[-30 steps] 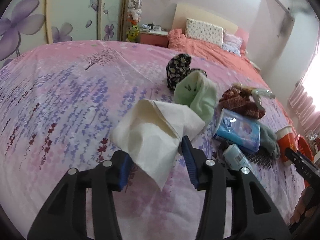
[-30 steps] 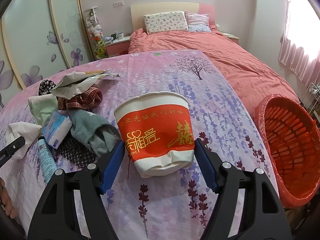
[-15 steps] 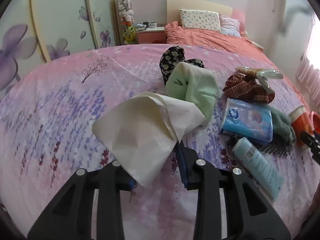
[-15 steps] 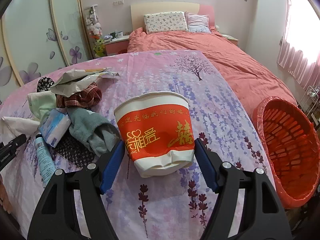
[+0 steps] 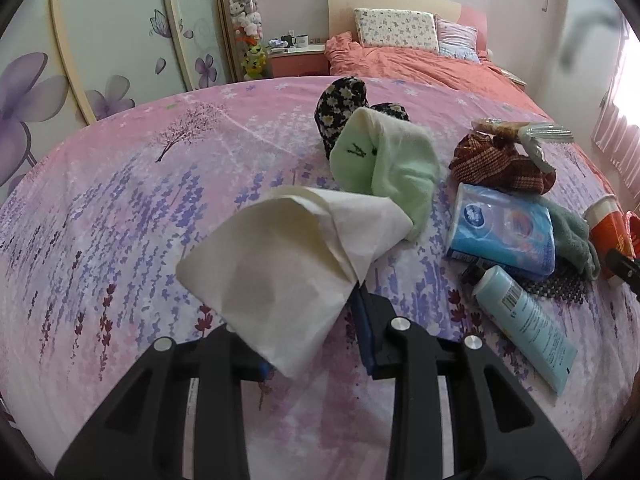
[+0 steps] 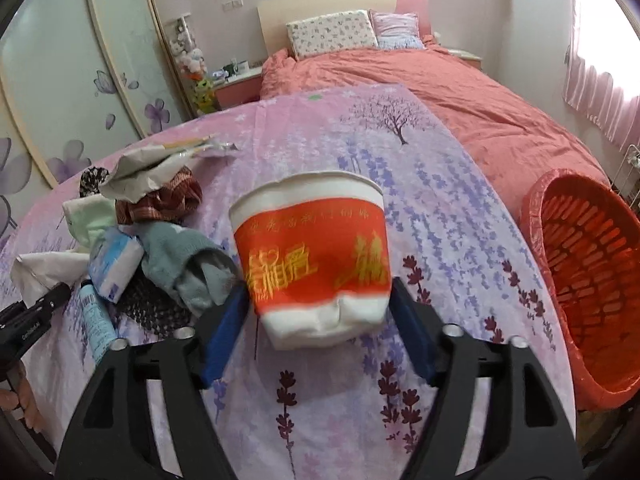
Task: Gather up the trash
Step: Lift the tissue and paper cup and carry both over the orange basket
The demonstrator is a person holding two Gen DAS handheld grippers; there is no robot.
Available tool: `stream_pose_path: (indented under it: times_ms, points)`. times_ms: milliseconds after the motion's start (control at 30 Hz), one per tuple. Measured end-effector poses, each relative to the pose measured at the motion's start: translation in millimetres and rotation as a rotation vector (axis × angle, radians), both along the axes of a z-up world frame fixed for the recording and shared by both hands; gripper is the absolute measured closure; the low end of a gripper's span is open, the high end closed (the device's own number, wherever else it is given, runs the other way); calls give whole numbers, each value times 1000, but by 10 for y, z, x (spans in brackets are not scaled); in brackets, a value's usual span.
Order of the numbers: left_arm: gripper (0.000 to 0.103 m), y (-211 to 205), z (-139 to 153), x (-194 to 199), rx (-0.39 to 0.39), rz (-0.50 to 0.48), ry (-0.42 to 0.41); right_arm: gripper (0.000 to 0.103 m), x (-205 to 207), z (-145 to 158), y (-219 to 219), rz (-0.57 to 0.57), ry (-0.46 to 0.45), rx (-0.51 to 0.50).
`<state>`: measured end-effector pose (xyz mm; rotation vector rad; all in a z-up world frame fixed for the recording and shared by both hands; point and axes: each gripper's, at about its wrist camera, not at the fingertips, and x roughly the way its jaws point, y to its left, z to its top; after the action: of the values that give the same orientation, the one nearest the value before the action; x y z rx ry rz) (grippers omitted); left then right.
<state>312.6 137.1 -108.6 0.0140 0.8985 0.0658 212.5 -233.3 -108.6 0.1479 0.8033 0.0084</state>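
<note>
- Firstly, the left gripper (image 5: 316, 334) is clamped on a cream paper napkin (image 5: 288, 268); the napkin rises in front of the fingers and hides the left pad, so only the right blue pad (image 5: 365, 328) can be seen.
- The right gripper (image 6: 320, 320) has its jaws opening, with a red and white paper cup (image 6: 316, 256) between them; the cup is blurred, and both pads stand just beside its sides, apart from it as far as can be told.
- Just past the napkin on the pink flowered bedspread (image 5: 120, 208) lies a pale green cloth (image 5: 392, 164), and behind that a black flowered cloth (image 5: 340, 108), partly covered.
- To the right sit one blue pack of tissues (image 5: 504, 232), one light blue tube (image 5: 524, 320), one grey-green sock (image 5: 572, 236) and one red checked cloth (image 5: 500, 164) with crumpled paper (image 5: 536, 136) on top.
- A dark mesh item (image 5: 560, 286) lies under the pack and sock; what it is cannot be made out.
- Seen from the right wrist, this heap lies just left of the cup and crowds the left finger.
- One orange basket (image 6: 588, 276) stands off the right edge of the bed, well apart from the cup and cut off by the frame.
- Two pillows (image 6: 332, 34) lie at the headboard; the far shelf of small toys is too small to count.
</note>
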Motion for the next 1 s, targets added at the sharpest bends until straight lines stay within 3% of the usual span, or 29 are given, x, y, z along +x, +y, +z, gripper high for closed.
stream_pose_path:
  times_ms: [367,767,1000]
  points:
    - [70,-12,-12,1,-5,2,0,32,45,-10,110,-32,31,-70]
    - [74,134,19,-59,-78,-4,-17,33,48,28,109,-2,6,-54]
    - [78,89,126,-223,-44,-37,-71,34,-105,134,41,-10,-41,-39]
